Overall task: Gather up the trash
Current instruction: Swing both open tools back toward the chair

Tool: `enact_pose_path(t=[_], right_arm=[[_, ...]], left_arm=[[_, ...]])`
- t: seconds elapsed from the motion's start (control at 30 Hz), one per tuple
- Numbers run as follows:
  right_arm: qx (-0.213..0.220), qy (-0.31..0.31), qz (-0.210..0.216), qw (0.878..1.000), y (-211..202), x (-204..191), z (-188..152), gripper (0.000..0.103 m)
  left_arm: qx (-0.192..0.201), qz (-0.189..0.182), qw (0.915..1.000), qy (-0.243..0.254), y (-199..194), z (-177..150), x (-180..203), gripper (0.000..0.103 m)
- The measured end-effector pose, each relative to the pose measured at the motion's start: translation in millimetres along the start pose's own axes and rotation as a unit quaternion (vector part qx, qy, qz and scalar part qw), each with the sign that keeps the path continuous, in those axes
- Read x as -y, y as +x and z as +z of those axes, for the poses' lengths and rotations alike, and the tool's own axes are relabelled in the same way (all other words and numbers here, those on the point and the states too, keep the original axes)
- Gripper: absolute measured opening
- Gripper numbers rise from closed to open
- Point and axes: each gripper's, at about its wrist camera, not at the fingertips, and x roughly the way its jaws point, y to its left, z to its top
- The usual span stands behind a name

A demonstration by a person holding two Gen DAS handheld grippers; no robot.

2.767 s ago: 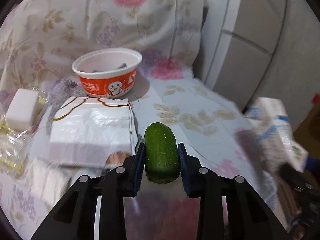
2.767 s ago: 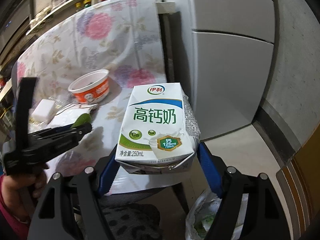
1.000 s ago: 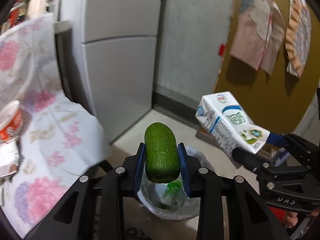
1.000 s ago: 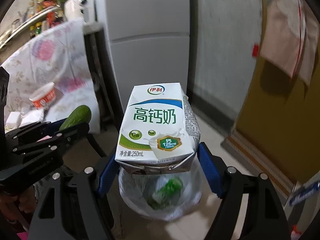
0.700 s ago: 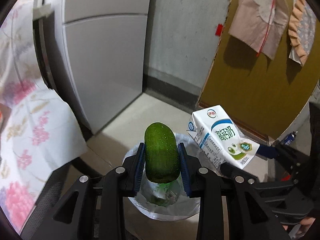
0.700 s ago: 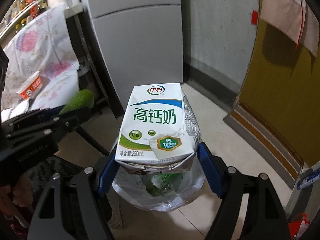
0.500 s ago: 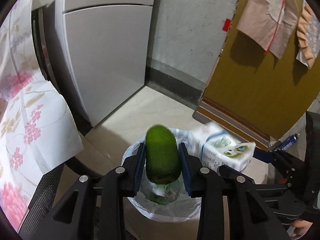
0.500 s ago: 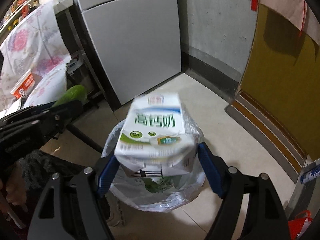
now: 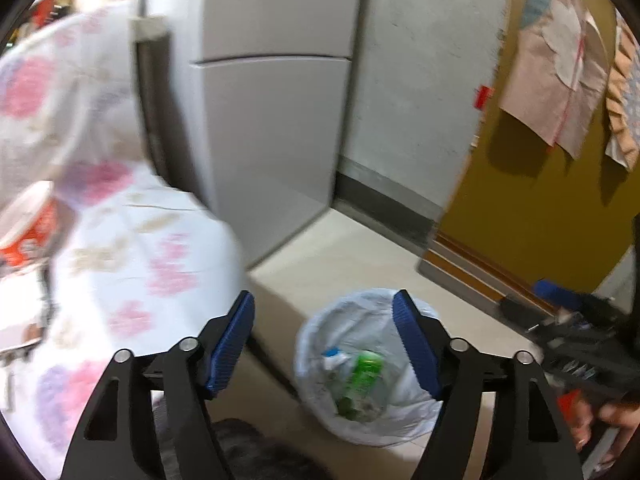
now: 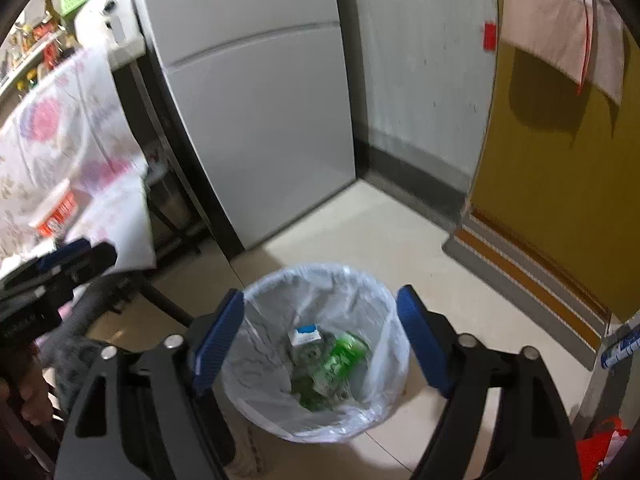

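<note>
A bin lined with a white plastic bag (image 10: 384, 280) stands on the floor below both grippers and also shows in the left wrist view (image 9: 312, 344). Inside lie the milk carton (image 10: 306, 335) and green trash (image 10: 340, 354), seen again in the left wrist view (image 9: 362, 376). My right gripper (image 10: 320, 340) is open and empty, directly above the bin. My left gripper (image 9: 324, 344) is open and empty, above the bin's left side. The orange-and-white noodle bowl (image 9: 28, 224) sits on the flowered tablecloth at the left.
A grey fridge (image 10: 256, 112) stands behind the bin. The table with the flowered cloth (image 9: 132, 264) is at the left, with a dark chair (image 10: 76, 344) below it. A yellow door (image 10: 560, 184) and its threshold are at the right.
Both grippers opened. The cucumber left my left gripper and the milk carton left my right gripper; the carton now lies in the bin. The left view swung back toward the table.
</note>
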Motion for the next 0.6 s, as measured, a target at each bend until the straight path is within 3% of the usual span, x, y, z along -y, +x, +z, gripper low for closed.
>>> enact_pose_path(t=[0.1,0.3,0.4,0.6], right_arm=[[0.019,-0.012,0.015,1.0,-16,-20,8,0.082],[0.035,-0.054,0.084,0.994,-42,-79,13,0.082],[0.034,-0.086,0.125,0.988,-48,-115,11,0.082],[0.012,-0.157,0.187,0.97,-46,-191,-10,0.082]], left_arm=[[0.008,0.043,0.9988,-0.022,-29,-6,-27,0.084],[0.004,0.11,0.9904,-0.084,-79,-31,-85,0.084],[-0.005,0.156,0.9809,-0.117,-103,-51,-115,0.084],[-0.014,0.21,0.9621,-0.173,-145,-91,-168,0.084]])
